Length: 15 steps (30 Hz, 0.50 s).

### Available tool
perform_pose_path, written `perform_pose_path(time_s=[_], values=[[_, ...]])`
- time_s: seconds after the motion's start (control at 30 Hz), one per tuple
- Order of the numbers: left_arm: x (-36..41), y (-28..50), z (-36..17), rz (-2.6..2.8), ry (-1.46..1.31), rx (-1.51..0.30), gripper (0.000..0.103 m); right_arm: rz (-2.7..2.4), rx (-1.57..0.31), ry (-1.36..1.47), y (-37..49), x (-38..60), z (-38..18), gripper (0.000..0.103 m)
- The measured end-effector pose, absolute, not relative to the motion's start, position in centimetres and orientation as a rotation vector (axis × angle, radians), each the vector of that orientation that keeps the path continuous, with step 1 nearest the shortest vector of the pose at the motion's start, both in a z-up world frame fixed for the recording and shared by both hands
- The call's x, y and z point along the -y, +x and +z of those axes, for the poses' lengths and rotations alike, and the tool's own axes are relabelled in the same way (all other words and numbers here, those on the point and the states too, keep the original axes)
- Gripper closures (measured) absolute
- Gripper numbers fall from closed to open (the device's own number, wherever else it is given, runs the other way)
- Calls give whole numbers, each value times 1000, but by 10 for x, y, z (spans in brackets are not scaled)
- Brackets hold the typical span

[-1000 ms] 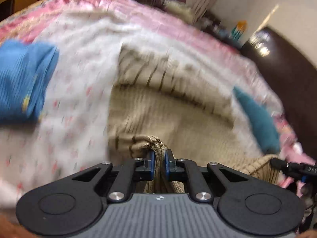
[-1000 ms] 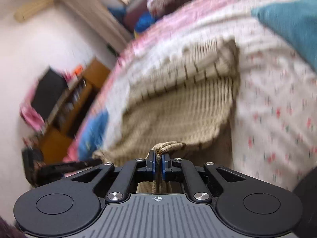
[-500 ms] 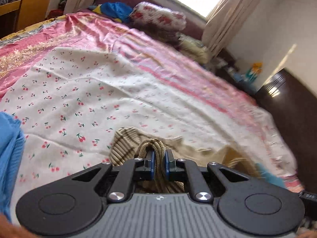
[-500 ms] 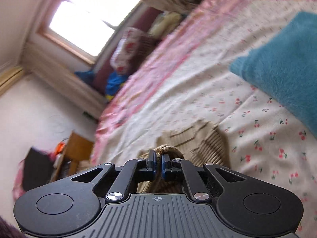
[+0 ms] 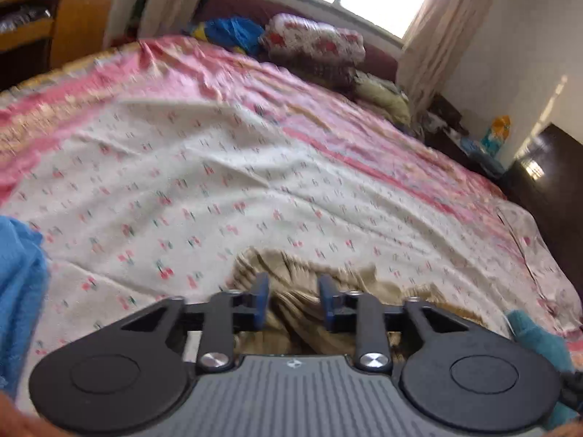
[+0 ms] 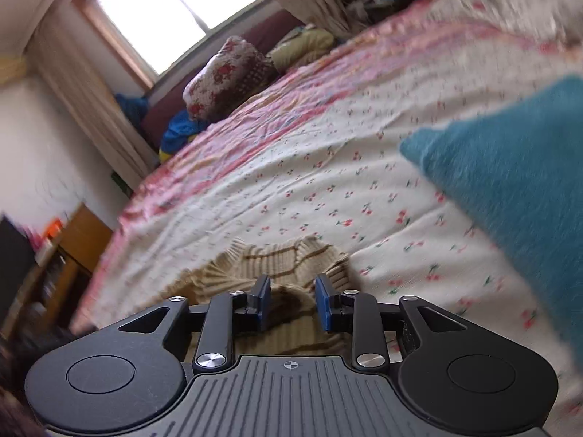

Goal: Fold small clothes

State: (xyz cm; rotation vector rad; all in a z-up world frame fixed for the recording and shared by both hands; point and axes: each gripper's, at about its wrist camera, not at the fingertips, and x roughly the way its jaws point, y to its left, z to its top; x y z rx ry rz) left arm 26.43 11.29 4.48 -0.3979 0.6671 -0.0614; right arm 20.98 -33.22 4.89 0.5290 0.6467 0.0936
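Letting go: both my left tongs (image 5: 293, 302) and right tongs (image 6: 292, 302) have just been opening, pads clear of the beige knit sweater (image 6: 277, 266), now doubled over on the near bed (image 5: 226, 167); this fold looks complete.

Materials as I read them: beige sweater (image 6: 291, 258) is ribbed knit, soft, matt, with brown stripes. Bedsheet (image 5: 226, 182) is thin printed cotton-like cloth, creased, matt. Teal garment (image 6: 510, 182) looks fuzzy, fleece-like; blue garment (image 5: 18, 291) a fine waffle-like knit. Left gripper (image 5: 294, 300) and right gripper (image 6: 292, 302): matt black plastic arms, ribbed grey body, shiny metal screw heads, blue pads of smooth plastic or rubber, can't tell which. Cabinet (image 5: 80, 22) is varnished wood. Curtain (image 5: 437, 36) is plain cloth.
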Motion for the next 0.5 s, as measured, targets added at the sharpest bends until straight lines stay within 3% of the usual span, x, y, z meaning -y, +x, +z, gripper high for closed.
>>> perform_pose_path(time_s=[0.23, 0.5], values=[[-99, 256, 53, -91, -280, -649, 58, 118, -643, 330, 217, 307, 45, 67], [-66, 253, 20, -131, -95, -709, 57, 120, -681, 197, 236, 284, 33, 66]])
